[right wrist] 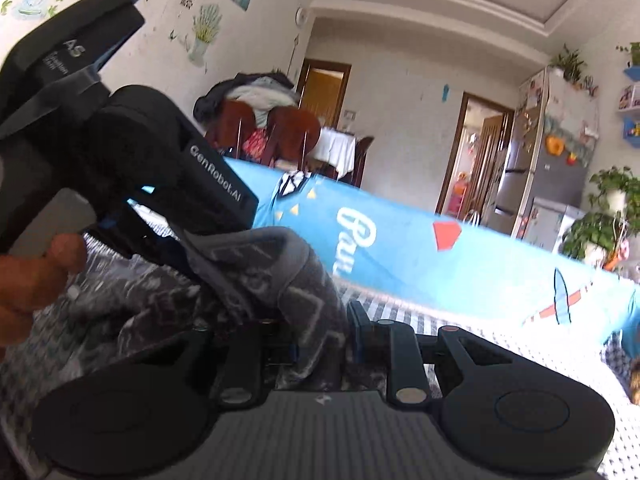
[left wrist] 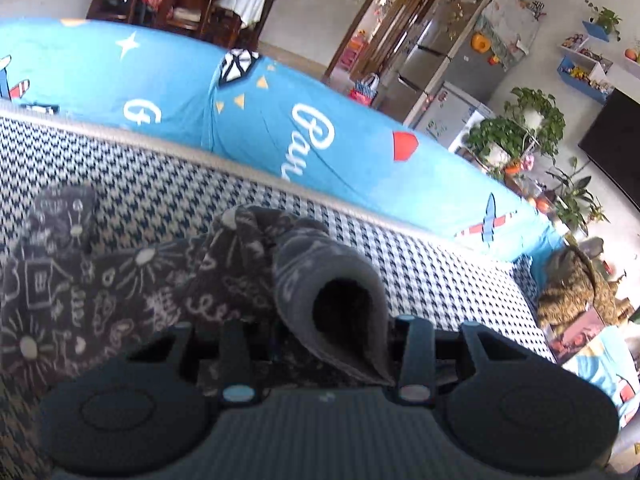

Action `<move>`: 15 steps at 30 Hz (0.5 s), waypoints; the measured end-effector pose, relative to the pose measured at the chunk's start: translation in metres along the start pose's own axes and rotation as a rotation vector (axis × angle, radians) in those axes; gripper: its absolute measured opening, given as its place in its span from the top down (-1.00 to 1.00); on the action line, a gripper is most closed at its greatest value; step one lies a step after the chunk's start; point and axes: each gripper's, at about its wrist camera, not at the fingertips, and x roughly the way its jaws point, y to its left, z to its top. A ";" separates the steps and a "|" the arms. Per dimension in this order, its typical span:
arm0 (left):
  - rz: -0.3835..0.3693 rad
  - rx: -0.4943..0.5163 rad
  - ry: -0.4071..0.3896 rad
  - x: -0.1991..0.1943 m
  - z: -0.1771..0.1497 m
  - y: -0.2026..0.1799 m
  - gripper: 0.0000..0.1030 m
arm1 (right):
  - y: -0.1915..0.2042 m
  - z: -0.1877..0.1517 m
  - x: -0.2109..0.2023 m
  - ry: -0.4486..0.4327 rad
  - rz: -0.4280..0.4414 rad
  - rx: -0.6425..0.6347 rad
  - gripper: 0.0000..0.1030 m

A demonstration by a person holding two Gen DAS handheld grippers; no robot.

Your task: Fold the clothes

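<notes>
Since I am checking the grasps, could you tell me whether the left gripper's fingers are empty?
No, a fold of the dark grey patterned garment sits bunched between the left gripper fingers in the left wrist view.

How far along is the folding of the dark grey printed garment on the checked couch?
Early stage. Done: both grippers have a grip on the dark grey garment with white doodle print; the left gripper pinches a rolled cuff-like end, the right gripper clamps a bunched fold. In hand: lifting it off the houndstooth couch seat. Left: no neat fold shows yet; most fabric lies crumpled, needing spreading and folding.
</notes>
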 end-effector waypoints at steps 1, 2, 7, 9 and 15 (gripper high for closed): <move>0.004 0.003 -0.013 0.000 0.007 0.000 0.27 | -0.001 0.005 0.008 -0.010 -0.005 -0.006 0.52; 0.009 0.006 -0.027 0.001 0.013 -0.001 0.27 | -0.003 0.010 0.015 -0.018 -0.008 -0.009 0.52; 0.036 0.026 -0.084 0.014 0.044 -0.002 0.27 | -0.008 0.034 0.050 -0.049 -0.014 -0.029 0.52; 0.044 0.028 -0.100 0.022 0.056 -0.002 0.27 | -0.010 0.041 0.065 -0.055 -0.018 -0.034 0.52; 0.067 0.027 -0.132 0.059 0.085 0.004 0.27 | -0.013 0.061 0.111 -0.048 -0.025 -0.006 0.52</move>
